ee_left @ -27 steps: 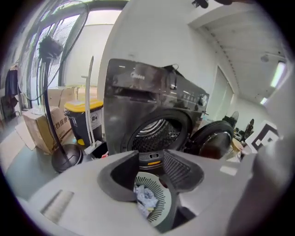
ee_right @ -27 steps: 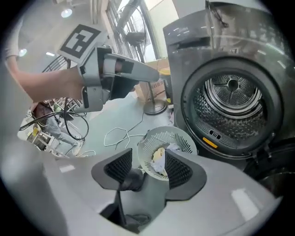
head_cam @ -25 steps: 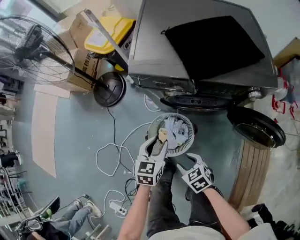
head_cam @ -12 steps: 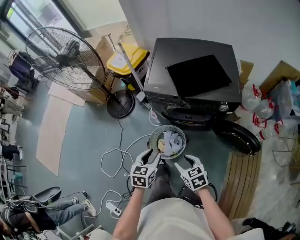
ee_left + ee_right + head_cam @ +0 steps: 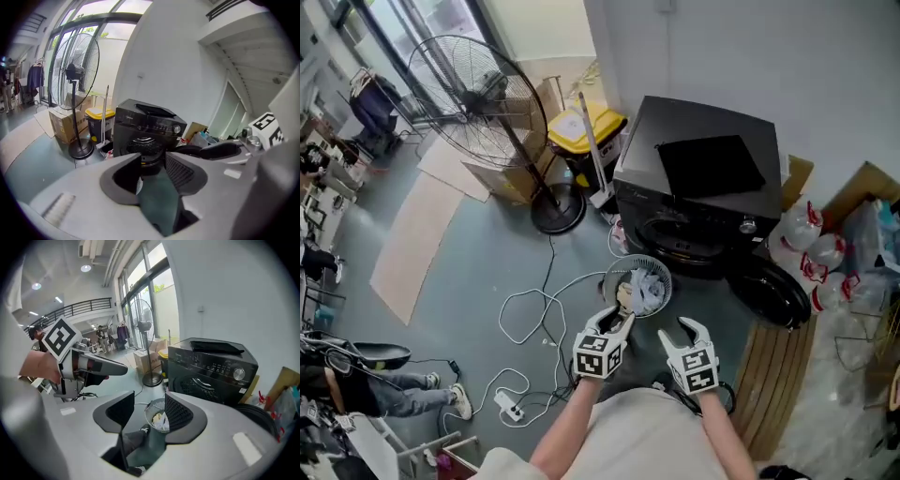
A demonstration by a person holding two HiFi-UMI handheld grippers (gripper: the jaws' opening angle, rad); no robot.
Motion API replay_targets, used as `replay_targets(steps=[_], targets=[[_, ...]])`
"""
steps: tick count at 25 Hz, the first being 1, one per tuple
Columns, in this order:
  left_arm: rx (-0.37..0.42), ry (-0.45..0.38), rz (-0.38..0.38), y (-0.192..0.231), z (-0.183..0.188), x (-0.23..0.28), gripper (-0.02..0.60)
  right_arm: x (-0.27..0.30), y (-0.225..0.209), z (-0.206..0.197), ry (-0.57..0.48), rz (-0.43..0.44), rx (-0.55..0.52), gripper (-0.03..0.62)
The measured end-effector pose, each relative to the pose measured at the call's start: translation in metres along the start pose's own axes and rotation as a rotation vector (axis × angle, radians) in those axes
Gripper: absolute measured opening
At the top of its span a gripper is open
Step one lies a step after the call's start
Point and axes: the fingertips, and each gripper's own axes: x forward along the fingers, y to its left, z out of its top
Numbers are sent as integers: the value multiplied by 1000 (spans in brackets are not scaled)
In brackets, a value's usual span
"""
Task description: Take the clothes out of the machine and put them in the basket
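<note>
One round white mesh basket [image 5: 607, 284], pale clothes [image 5: 645, 287] inside | my left hand-held gripper [image 5: 617, 322], right hand-held gripper [image 5: 683, 330]: released, empty

Bright, evenly daylit indoor scene.
Daylight enters through tall windows [image 5: 123, 33]; both gripper views bulge, darken at the rounded edges, and blur close up.

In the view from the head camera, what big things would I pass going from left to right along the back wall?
standing fan → yellow bin → black washing machine → white plastic bags
</note>
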Motion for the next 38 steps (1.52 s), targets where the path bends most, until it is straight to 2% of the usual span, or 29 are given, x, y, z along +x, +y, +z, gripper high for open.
replay_targets(steps=[4,8,11,17,22,24,28,31,33,38], targets=[[-37,-46,54,-8,-10,-23,219,-17,10,-21,0,23,32,198],[-50,-66,131,-7,-21,-46,219,-29,20,-31,18,10,-23,196],[-52,-62,123,-10,-25,-52,219,-29,26,-30,2,14,-27,196],[12,-45,98,-19,-19,-60,219,-25,27,-26,-18,0,36,196],[13,-37,87,-19,-28,-62,208,-23,31,-33,-8,-10,8,193],[6,-32,88,-18,-31,-60,176,-24,33,-33,-17,-14,11,147],[-2,-36,66,-25,-30,-58,122,-28,34,-39,-15,-34,3,99],[-21,-41,31,-30,-31,-59,57,-29,34,-41,-22,-40,14,59],[-31,-30,23,-30,-35,-60,57,-31,35,-40,-34,-34,39,9],[-24,-27,23,-32,-41,-61,57,-35,31,-46,-49,-17,112,2]])
